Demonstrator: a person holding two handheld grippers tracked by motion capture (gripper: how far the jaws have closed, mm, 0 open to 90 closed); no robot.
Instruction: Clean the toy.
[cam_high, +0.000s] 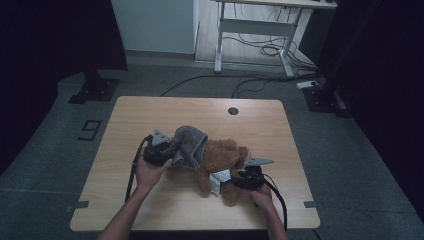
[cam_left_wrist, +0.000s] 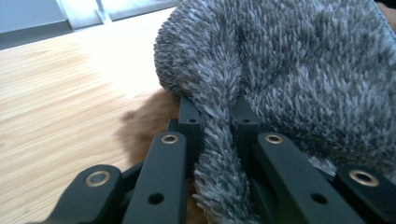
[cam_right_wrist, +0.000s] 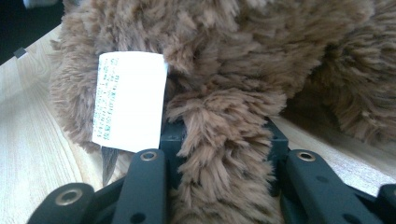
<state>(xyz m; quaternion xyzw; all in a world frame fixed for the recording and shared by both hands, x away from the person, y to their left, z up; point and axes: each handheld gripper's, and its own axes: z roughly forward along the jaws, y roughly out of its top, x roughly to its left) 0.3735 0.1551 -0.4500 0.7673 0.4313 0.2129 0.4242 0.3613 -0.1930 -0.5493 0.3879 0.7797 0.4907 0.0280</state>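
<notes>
A brown plush teddy bear (cam_high: 220, 157) lies on the wooden table (cam_high: 150, 115), its upper part wrapped in a shaggy grey cloth (cam_high: 191, 145). My left gripper (cam_high: 172, 159) is shut on a fold of that grey cloth (cam_left_wrist: 219, 135), which is pinched between its black jaws. My right gripper (cam_high: 232, 181) is shut on a brown furry limb of the bear (cam_right_wrist: 219, 140). A white sewn-in label (cam_right_wrist: 127, 100) hangs beside that limb, also seen as a white label (cam_high: 219, 180) under the bear.
The table has a round cable hole (cam_high: 233, 111) near its far edge. Beyond it stands a white desk frame (cam_high: 260, 30) with cables on the floor. Dark stands flank the table at left (cam_high: 95, 85) and right (cam_high: 325, 95).
</notes>
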